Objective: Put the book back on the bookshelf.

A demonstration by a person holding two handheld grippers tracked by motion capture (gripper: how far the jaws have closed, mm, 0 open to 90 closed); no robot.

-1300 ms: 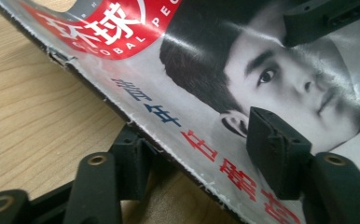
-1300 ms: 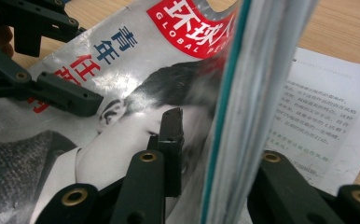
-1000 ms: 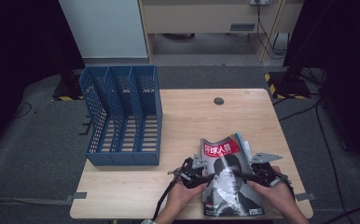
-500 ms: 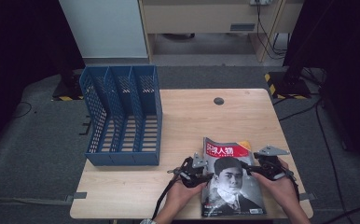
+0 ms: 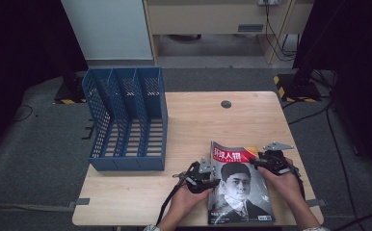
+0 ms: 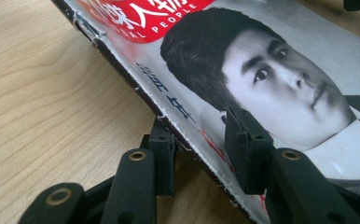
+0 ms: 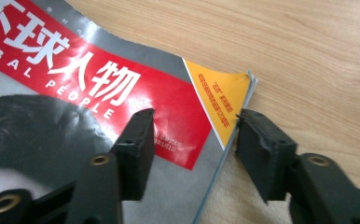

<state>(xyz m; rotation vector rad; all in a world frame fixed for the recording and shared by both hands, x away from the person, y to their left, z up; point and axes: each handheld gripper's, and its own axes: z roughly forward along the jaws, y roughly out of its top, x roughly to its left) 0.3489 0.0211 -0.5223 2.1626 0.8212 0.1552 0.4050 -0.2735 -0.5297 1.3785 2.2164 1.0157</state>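
A: Where is the magazine (image 5: pixel 239 185) now?

B: It lies on the table (image 5: pixel 193 120), at the near right part, cover up, with a face and a red title band. The blue rack (image 5: pixel 126 120) stands at the left side of the table, well apart from it.

A: And the left gripper (image 5: pixel 208 182)?

B: It is at the left edge of the magazine, the spine side. In the left gripper view one jaw is under that edge, on the table side, and the other jaw is over the cover. The edge is a little lifted between them. The jaws have just been closing, but I still see a small gap at the upper pad, so I say they are apart, with the magazine between them, not yet pressing.

A: The right gripper (image 5: pixel 257 162)?

B: It is at the top right corner of the magazine, near the orange triangle (image 7: pixel 222 95). One jaw is over the red band, the other is just beside the page edge, over the wood. Its jaws have just been closing too, and they are still apart; they straddle the corner and do not pinch it.

A: Something else on the table?

B: A small dark round hole (image 5: pixel 226 104) at the far side.
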